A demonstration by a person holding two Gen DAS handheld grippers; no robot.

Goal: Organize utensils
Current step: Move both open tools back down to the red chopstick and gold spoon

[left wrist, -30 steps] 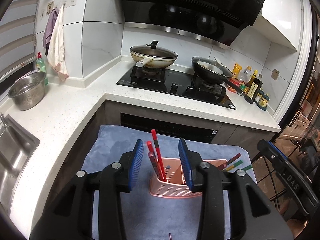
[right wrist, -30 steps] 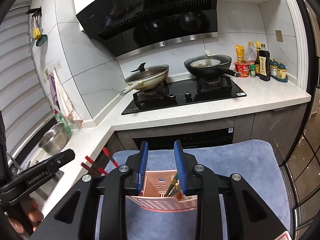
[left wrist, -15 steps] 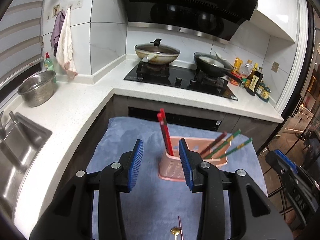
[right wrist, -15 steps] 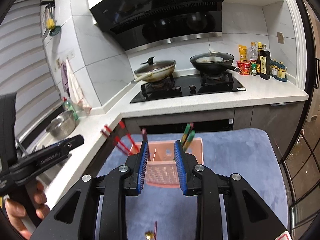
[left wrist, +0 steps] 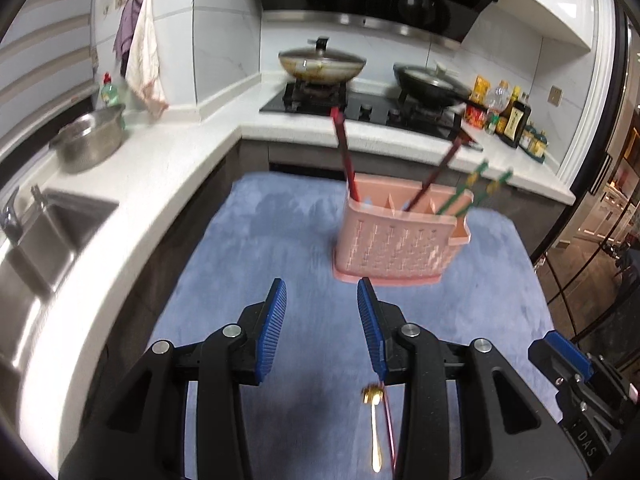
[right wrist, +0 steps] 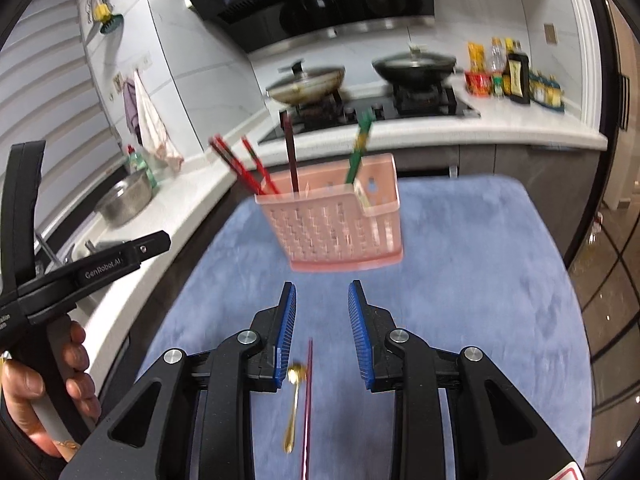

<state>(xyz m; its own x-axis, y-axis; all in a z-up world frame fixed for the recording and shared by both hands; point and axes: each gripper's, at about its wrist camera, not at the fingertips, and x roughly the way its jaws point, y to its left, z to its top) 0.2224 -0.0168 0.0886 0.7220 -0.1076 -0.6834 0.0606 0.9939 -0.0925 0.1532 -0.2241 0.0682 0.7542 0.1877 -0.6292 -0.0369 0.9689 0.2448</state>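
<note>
Sorting mostly done, judging by layout. Pink caddy (left wrist: 400, 236) upright on blue mat (left wrist: 260, 232), toward far half of bench. Already loaded: red chopsticks (right wrist: 244, 166) leaning left in left compartment, dark red chopstick (right wrist: 290, 156) in a middle slot, green chopsticks (right wrist: 360, 148) in right-hand section. Exact count per slot not readable; motion blur over caddy in both views.

Left to do: 2 items loose on mat, near edge of bench, well apart from caddy. Gold spoon (right wrist: 294, 404) lying flat, bowl toward caddy, handle toward camera. Thin red chopstick (right wrist: 308, 408) just beside it on right, roughly parallel. Touching or not: cannot tell.

Left gripper (left wrist: 322, 330): jaws partly open, clear gap between blue pads, nothing held, nothing touched. Spoon visible below and behind right-hand finger in left wrist view, not between pads.

Right gripper (right wrist: 322, 332): jaws partly open, slightly narrower gap than left, empty. Spoon bowl and chopstick tip seen low in gap from right wrist view, lying on mat beneath; no pad contact evident.

Hand (right wrist: 44, 392) seen in right wrist view, wrapped around left gripper handle.

Estimate: last 2 pickups pending, spoon and lone chopstick, then drop into caddy. Thin flat items on soft mat, likely awkward to pinch.
</note>
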